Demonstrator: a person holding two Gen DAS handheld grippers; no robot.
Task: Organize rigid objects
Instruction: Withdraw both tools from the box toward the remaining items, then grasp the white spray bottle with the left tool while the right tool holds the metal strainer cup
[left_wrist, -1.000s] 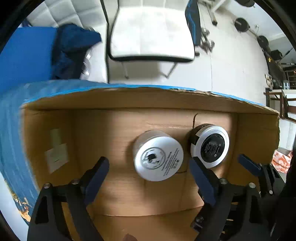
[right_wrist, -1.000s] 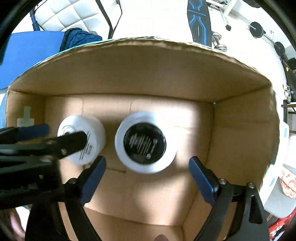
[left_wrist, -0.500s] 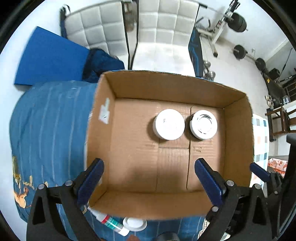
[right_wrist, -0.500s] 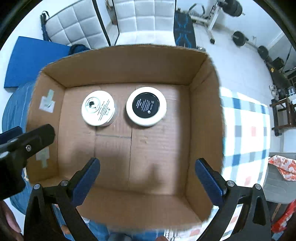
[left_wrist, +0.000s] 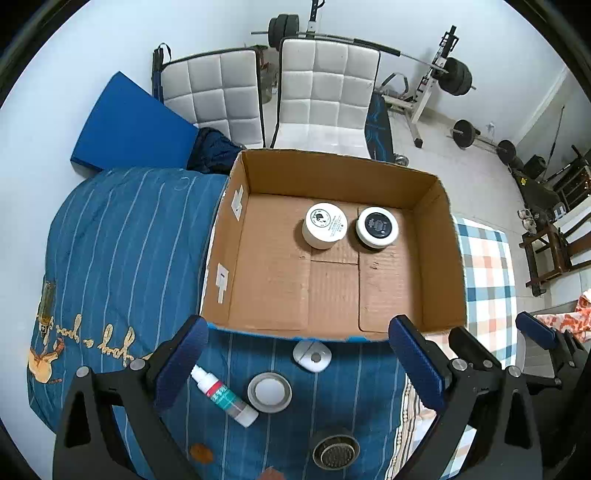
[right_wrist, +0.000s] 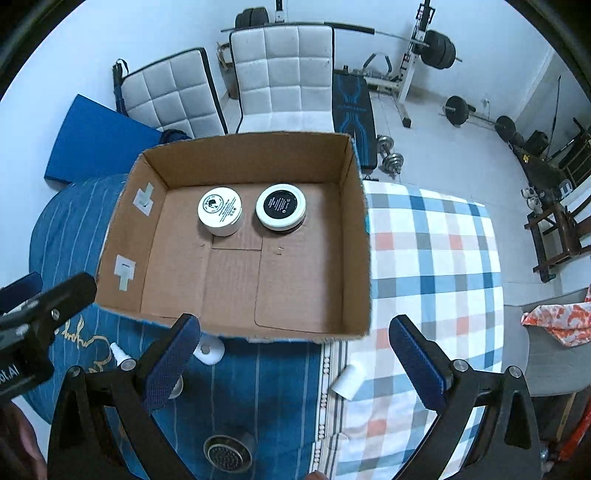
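Observation:
An open cardboard box sits on a blue striped cloth. Inside at the back stand a white jar and a black-lidded jar, side by side. In front of the box lie a small dropper bottle, a round grey-rimmed lid, a white flat piece and a metal strainer disc. My left gripper is open and empty, above these. My right gripper is open and empty, over the box's front edge.
A checked cloth lies right of the box, with a small white cylinder on its edge. Two white chairs, a blue mat and gym weights stand behind the bed.
Both grippers have pulled up and back out of the box. The two jars stay on the box floor. The small objects in front of the box have come into view.

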